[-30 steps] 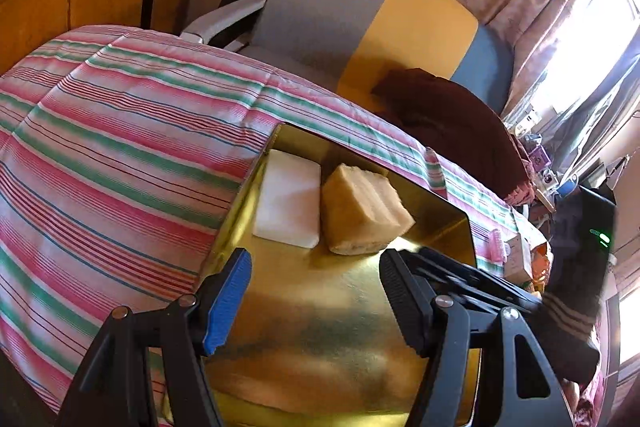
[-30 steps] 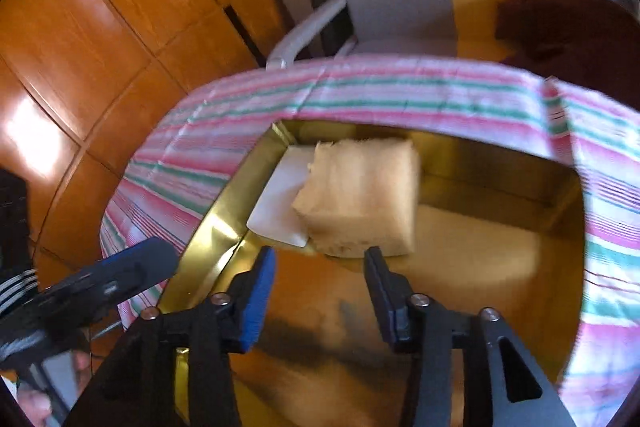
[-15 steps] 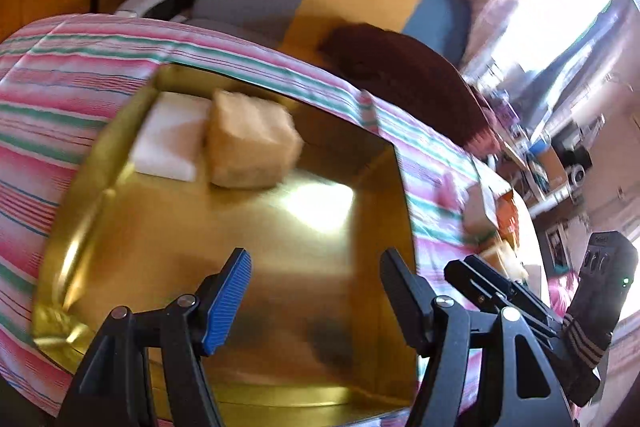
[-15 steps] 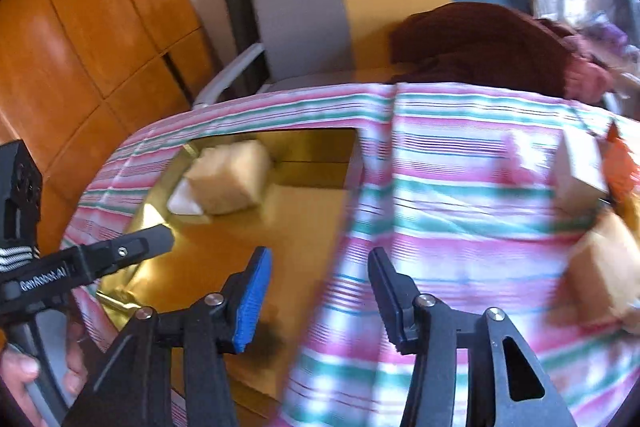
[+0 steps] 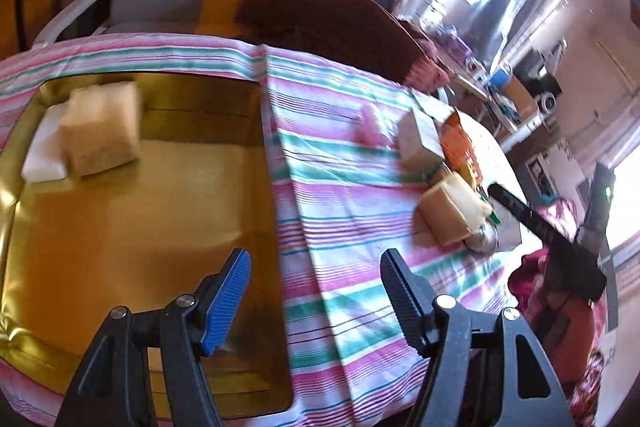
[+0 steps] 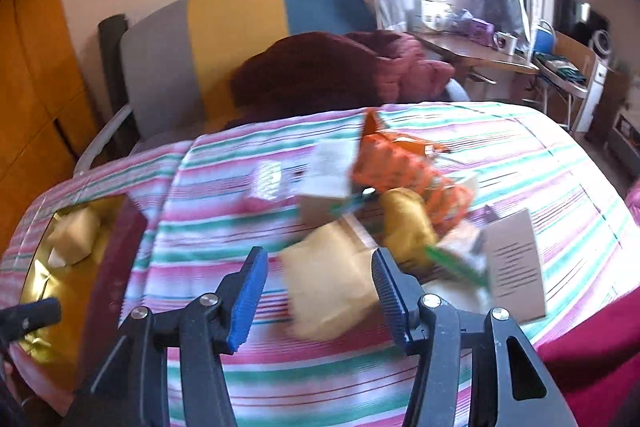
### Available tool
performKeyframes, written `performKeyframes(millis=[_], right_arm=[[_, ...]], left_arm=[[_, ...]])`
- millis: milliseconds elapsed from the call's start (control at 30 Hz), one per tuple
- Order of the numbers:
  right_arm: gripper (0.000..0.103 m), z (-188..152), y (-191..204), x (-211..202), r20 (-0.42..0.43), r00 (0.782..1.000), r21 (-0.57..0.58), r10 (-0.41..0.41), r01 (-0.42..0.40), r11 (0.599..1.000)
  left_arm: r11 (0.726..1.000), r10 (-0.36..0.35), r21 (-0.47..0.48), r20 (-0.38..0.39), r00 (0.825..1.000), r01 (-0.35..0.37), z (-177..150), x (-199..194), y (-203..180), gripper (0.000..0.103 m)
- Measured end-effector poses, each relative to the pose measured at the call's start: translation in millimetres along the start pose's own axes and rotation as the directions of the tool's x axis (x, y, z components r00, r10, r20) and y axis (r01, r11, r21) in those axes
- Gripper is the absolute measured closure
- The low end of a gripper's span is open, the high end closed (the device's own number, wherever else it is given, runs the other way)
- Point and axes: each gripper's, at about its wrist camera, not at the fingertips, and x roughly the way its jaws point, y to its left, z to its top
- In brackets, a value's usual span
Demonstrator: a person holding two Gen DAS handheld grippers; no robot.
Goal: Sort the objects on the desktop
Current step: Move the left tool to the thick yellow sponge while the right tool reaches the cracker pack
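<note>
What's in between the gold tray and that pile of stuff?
Only striped tablecloth, plus a small blurry pink thing lying toward the far edge. The left wrist view shows it, from the gold tray to the pile.

Table under pink-green striped cloth (image 6: 400, 367), gold tray (image 5: 120, 227) at left, tan block (image 6: 328, 287), orange packet (image 6: 396, 163), white box (image 6: 516, 263), pink item (image 5: 370, 121) on cloth
</note>
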Motion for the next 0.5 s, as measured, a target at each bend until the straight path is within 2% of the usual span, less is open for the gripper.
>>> performKeyframes(millis=[233, 267, 300, 367, 467, 500], right_arm=[[0.052, -4, -23, 27, -0.101, 0.994, 0.032, 0.038, -0.035, 0.999], [0.052, -7, -22, 31, -0.128, 0.990, 0.039, 0.065, -0.060, 0.997], [0.052, -12, -17, 37, -0.168, 0.977, 0.042, 0.132, -0.127, 0.991], [0.051, -17, -5, 35, -0.192, 0.950, 0.032, 0.245, -0.244, 0.969], [0.052, -9, 9, 16, -0.167, 0.929, -0.033, 0.331, -0.340, 0.940], [0.050, -2, 9, 10, -0.158, 0.936, -0.055, 0.314, -0.326, 0.944]], left_arm=[[0.998, -0.001, 0.057, -0.047, 0.999, 0.004, -6, 23, -34, 0.034], [0.998, -0.001, 0.058, -0.051, 0.999, 0.004, -6, 25, -37, 0.035], [0.998, -0.006, 0.061, -0.058, 0.998, 0.009, -7, 27, -40, 0.034], [0.997, -0.006, 0.072, -0.063, 0.998, 0.010, -9, 30, -45, 0.034], [0.995, 0.008, 0.096, -0.062, 0.998, -0.002, -10, 30, -50, 0.034], [0.995, 0.012, 0.098, -0.061, 0.998, -0.006, -10, 31, -51, 0.034]])
